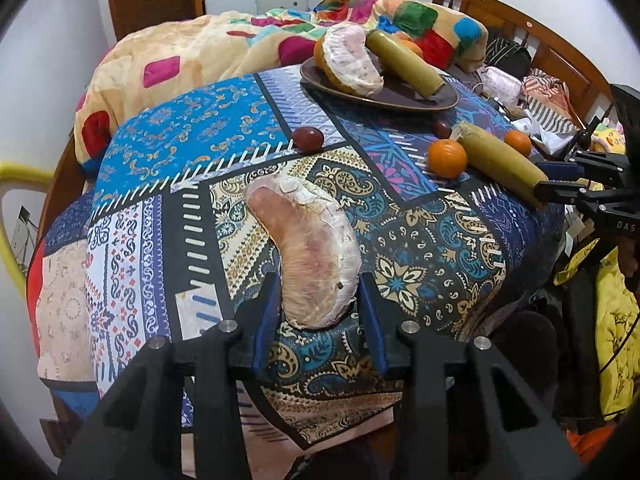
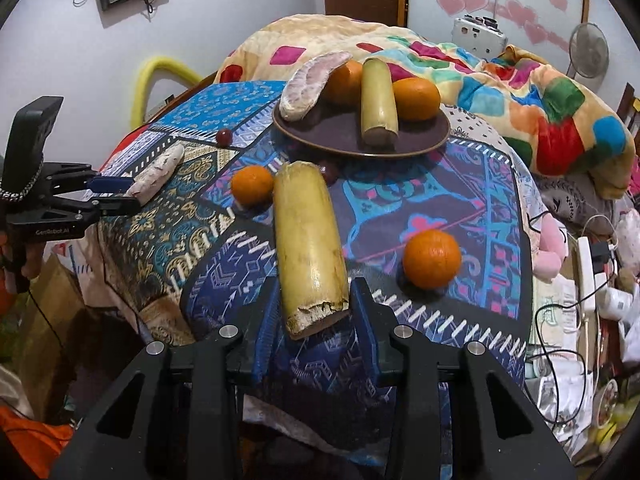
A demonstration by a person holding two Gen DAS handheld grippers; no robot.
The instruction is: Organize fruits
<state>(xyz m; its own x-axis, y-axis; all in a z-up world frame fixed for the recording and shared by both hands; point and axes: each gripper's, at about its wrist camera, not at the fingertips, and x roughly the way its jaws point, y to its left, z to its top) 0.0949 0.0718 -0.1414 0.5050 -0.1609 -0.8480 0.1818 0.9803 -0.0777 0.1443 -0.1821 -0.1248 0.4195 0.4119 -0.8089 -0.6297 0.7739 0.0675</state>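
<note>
My left gripper (image 1: pixel 318 308) is shut on the near end of a peeled pink pomelo segment (image 1: pixel 308 256), its blue pads pressing on both sides. The right wrist view shows this gripper (image 2: pixel 116 194) at the left with that segment (image 2: pixel 158 174). My right gripper (image 2: pixel 316 312) is shut on the broken end of a yellow-green cane piece (image 2: pixel 310 248). It (image 1: pixel 560 186) appears at the right edge of the left wrist view with that cane (image 1: pixel 500 164). A dark plate (image 2: pixel 332 132) farther back holds another pomelo segment (image 2: pixel 310 82), a cane piece (image 2: pixel 378 104) and two oranges (image 2: pixel 416 98).
Two oranges (image 2: pixel 252 185) (image 2: pixel 432 258) and two small dark red fruits (image 2: pixel 225 136) (image 2: pixel 329 172) lie loose on the patterned cloth (image 1: pixel 168 216). A colourful blanket (image 1: pixel 180 52) is heaped behind the plate (image 1: pixel 404 94). Clutter and cables fill the right side beyond the cloth's edge.
</note>
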